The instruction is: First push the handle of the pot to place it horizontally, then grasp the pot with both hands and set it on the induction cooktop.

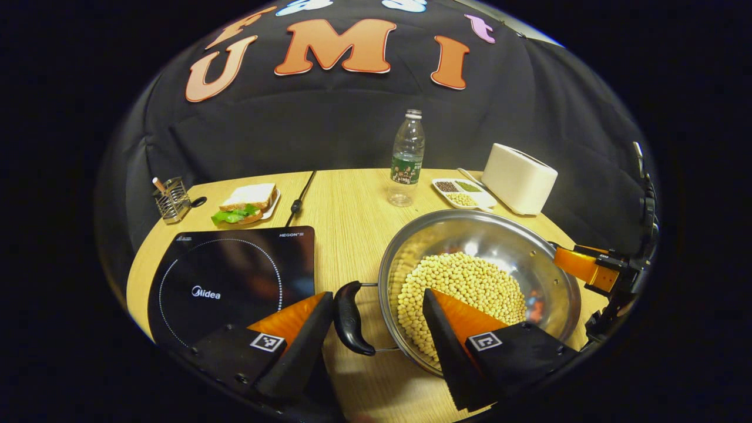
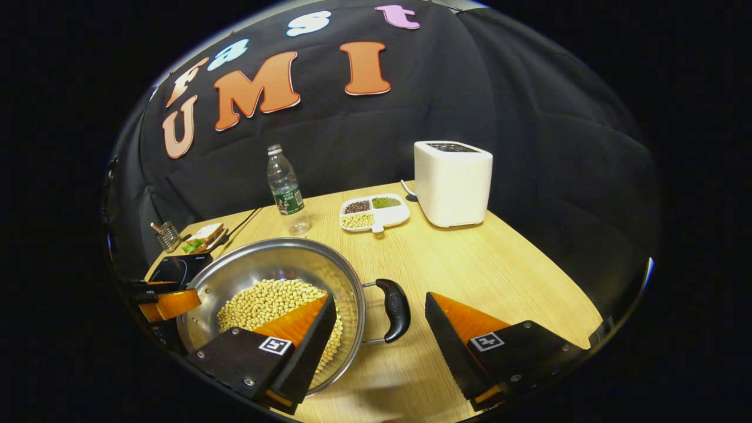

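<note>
Now both grippers sit w/ jaws wide open: left gripper (image 1: 373,329) straddles pot's (image 1: 517,247) black handle (image 1: 351,317), right gripper (image 2: 380,326) straddles opposite handle (image 2: 395,309). Pot, full of soybeans (image 1: 464,288), rests on table (image 1: 346,200) just beside induction cooktop (image 1: 235,276).

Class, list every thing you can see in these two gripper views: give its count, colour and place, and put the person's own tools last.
Table: one, light wood, under everything.
Pot: one, steel, holding yellow beans, two black handles, right of the cooktop.
Induction cooktop: one, black, table's left part.
Water bottle: one, clear, rear centre.
Divided dish: one, white, beside the toaster.
Toaster: one, white, rear right.
Sandwich: one, behind the cooktop.
Wire holder: one, metal, far left.
Left gripper: open, astride one pot handle.
Right gripper: open, astride the other handle.
</note>
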Demonstrator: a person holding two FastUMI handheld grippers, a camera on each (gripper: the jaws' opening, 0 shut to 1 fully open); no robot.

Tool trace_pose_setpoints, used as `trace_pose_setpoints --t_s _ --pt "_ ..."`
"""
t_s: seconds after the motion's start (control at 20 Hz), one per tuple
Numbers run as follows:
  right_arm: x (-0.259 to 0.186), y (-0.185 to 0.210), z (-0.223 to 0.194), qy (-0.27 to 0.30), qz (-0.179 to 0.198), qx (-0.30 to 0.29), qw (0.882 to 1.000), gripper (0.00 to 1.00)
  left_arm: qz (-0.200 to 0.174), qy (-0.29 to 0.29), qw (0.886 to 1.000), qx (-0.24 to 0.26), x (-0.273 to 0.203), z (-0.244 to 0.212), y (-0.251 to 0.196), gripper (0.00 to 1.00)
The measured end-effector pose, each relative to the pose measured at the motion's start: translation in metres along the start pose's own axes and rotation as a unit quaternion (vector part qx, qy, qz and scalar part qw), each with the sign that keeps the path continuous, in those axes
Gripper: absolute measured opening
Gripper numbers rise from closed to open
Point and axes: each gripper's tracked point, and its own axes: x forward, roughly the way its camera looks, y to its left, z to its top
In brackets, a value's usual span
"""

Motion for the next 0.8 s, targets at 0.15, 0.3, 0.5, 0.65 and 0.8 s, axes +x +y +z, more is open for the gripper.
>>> trace_pose_setpoints --t_s 0.15,0.3,0.5,0.65,0.8 --pt "0.015 0.006 -0.009 0.034 0.017 0.004 0.999 0.94 0.000 0.017 1.000 -0.006 0.011 -0.004 0.000 0.98" --pt "0.024 0.008 -0.015 0.055 0.025 0.007 0.998 0.93 -0.002 0.035 0.999 -0.015 0.022 -0.008 0.000 0.98" --pt "0.034 0.001 -0.021 0.072 0.015 -0.001 0.997 0.77 0.003 0.067 0.998 -0.011 0.035 -0.013 0.000 0.98" --pt "0.034 0.002 -0.023 0.087 0.026 0.016 0.996 0.62 0.025 0.088 0.996 0.021 0.038 -0.007 0.010 0.82" --pt "0.030 -0.001 -0.021 0.100 0.021 0.027 0.994 0.54 0.018 0.100 0.994 0.032 0.039 -0.017 0.007 0.64"
